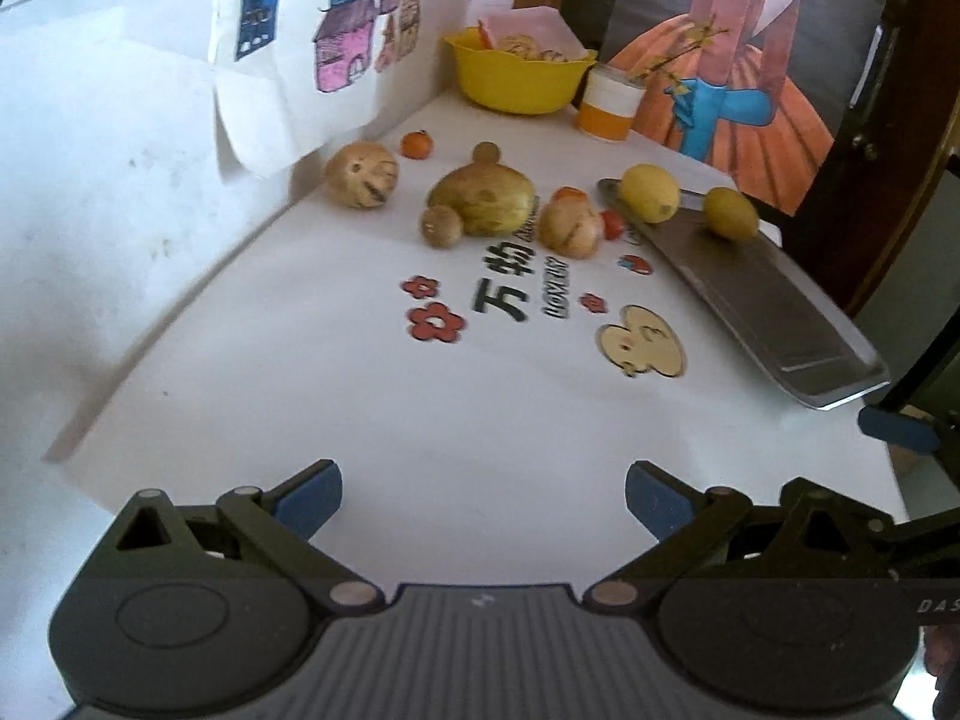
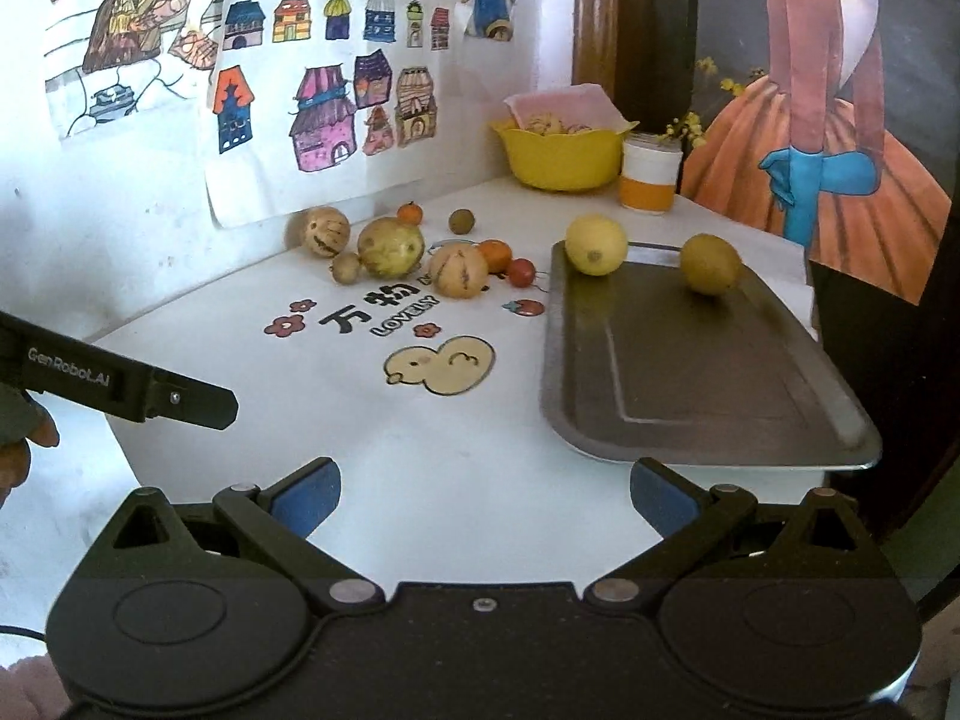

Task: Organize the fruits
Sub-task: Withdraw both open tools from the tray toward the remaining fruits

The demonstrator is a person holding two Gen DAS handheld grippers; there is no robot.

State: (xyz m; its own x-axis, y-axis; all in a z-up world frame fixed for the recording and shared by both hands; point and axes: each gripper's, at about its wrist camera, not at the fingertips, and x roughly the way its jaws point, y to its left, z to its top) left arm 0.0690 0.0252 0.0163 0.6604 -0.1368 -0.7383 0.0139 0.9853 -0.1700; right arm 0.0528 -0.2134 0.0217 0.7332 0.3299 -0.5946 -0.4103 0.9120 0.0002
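Two lemons [image 2: 596,244] [image 2: 710,263] sit on the grey tray [image 2: 690,378], both at its far end; rest of the tray is bare. Tray lies at the counter's [image 2: 372,438] right side, its near right corner overhanging the counter edge. Loose fruit cluster is left of the tray, toward the back wall: big melon [image 2: 391,246], striped melon [image 2: 458,269], face-marked melon [image 2: 325,231], small oranges and a red tomato [image 2: 521,271] nearest the tray rim. Yellow bowl [image 2: 561,156] and orange-white cup [image 2: 649,176] occupy the back corner. Near half of the counter is open, printed duck and flowers only. Left gripper [image 1: 483,501] and right gripper [image 2: 485,501] both hover over the near edge, fingers spread wide, holding nothing.
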